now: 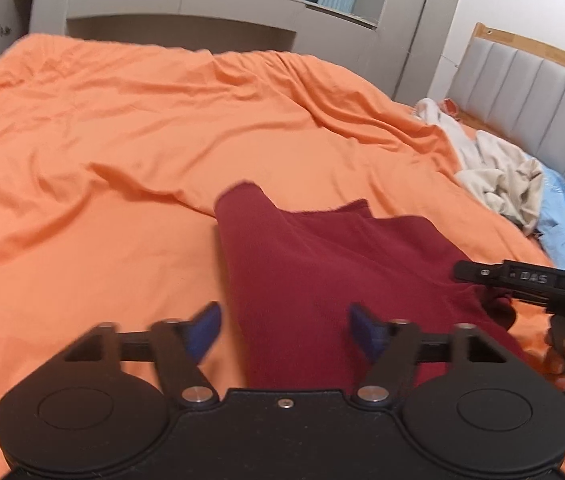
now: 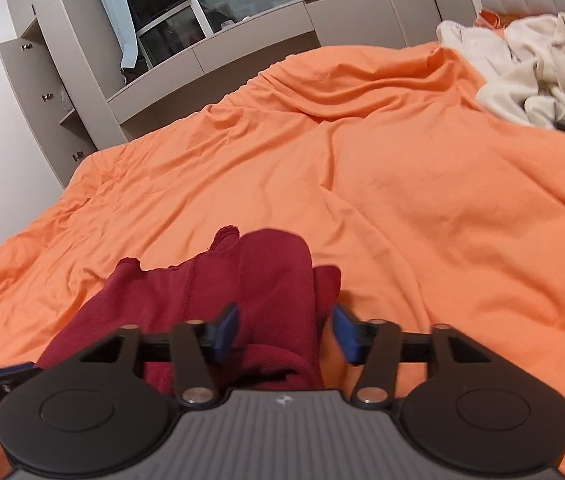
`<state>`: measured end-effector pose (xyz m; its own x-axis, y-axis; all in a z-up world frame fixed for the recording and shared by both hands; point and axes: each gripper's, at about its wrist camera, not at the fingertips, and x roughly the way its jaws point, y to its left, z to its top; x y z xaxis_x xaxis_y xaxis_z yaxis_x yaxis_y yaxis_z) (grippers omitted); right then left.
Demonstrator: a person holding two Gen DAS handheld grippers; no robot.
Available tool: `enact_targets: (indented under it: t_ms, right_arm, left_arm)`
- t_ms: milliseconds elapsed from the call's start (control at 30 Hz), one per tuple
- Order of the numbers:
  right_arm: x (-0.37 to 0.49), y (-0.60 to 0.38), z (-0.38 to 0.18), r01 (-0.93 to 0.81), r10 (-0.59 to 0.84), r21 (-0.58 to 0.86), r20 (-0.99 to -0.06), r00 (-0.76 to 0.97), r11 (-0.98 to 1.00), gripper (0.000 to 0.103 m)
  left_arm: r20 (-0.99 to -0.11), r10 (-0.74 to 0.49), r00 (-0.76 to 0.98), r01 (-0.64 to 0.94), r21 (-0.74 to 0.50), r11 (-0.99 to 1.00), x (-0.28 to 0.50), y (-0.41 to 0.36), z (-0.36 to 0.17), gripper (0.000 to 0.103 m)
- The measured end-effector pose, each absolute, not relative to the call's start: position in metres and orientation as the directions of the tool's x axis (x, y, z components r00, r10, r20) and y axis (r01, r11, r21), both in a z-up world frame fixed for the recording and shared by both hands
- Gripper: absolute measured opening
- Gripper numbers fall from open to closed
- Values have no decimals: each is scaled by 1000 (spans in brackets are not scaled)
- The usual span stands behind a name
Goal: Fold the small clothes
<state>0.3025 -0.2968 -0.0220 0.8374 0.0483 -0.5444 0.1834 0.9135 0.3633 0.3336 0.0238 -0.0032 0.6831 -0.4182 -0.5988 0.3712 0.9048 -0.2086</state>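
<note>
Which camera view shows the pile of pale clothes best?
The right wrist view: the pile of pale clothes spreads wide at the top right, its folds clear. The left wrist view shows the pile smaller, at the right edge near the headboard.

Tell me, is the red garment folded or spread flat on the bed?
Folded, loosely. The red garment lies doubled over itself on the orange sheet, with layered edges and a rounded fold; it is not flat.
</note>
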Motion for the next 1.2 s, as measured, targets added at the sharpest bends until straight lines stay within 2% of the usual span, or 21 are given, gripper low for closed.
enact_targets:
  t_ms: [67, 133, 167, 267, 667, 900, 1200]
  right_arm:
    - [294, -294, -17, 183, 32, 346, -533, 846, 920, 82]
    - [286, -292, -10, 187, 20, 348, -514, 857, 919, 91]
    - [279, -289, -7, 190, 11, 347, -503, 864, 918, 96]
    - [256, -279, 3, 175, -1, 337, -459, 888, 925, 103]
    - [128, -222, 16, 114, -41, 211, -320, 946, 971, 103]
    - [67, -201, 17, 134, -97, 153, -231, 968, 979, 103]
    - [45, -185, 12, 150, -126, 91, -228, 965, 984, 103]
  left_arm:
    - [-589, -401, 702, 361, -192, 913, 329, 26, 1, 92]
    - [-577, -385, 720, 343, -185, 921, 322, 29, 5, 100]
    - [-571, -374, 731, 334, -179, 925, 317, 31, 7, 102]
    - [-553, -342, 760, 315, -148, 938, 298, 33, 12, 102]
    - [-437, -305, 846, 288, -108, 952, 188, 53, 25, 102]
    - [-407, -280, 870, 283, -56, 958, 134, 61, 16, 102]
    - [-382, -274, 883, 291, -14, 957, 103, 68, 5, 102]
